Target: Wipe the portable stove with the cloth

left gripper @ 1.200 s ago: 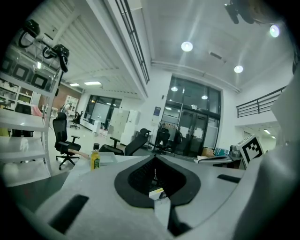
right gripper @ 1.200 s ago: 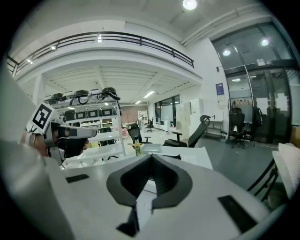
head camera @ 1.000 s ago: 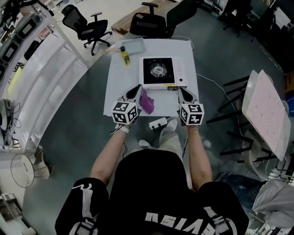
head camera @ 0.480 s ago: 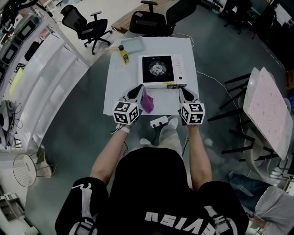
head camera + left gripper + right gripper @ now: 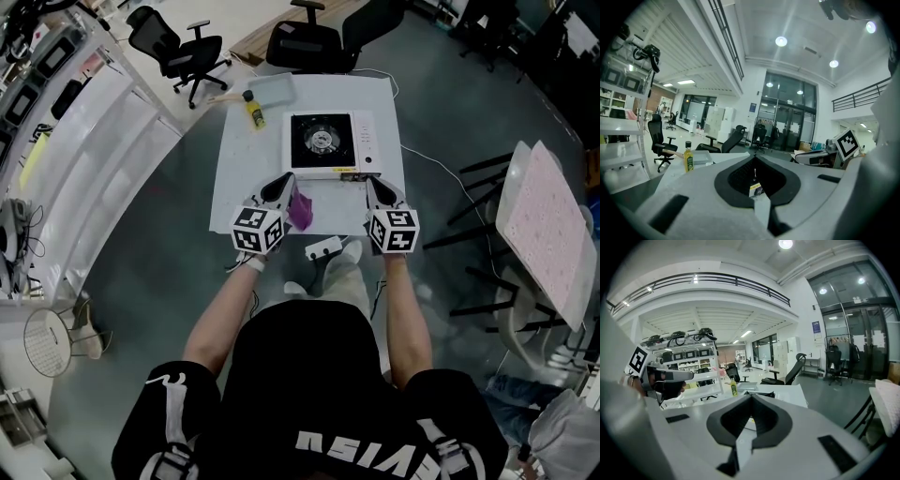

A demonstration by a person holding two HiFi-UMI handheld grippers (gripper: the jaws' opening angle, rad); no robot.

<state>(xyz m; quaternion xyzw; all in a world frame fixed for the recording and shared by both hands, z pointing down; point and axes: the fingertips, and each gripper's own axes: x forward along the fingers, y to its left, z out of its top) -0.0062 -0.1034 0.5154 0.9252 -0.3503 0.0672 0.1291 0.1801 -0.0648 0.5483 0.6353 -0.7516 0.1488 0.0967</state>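
**Both grippers closed, cloth loose beside the stove**
The left gripper (image 5: 283,180) and right gripper (image 5: 372,183) have their jaws together on nothing. The cloth (image 5: 302,212) lies on the table (image 5: 246,161) just beside the left one, before the stove (image 5: 328,142). This fits a cloth awaiting pickup or laid down after wiping.

text | black shirt (image 5: 361,442): upside-down white letters, seemingly "evis", cut off | elsewhere: none legible

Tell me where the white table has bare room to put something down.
Bare: the strip left of the stove, between bottle and left tool; the near edge between cloth and right tool. Crowded: far corner with bottle and tray.
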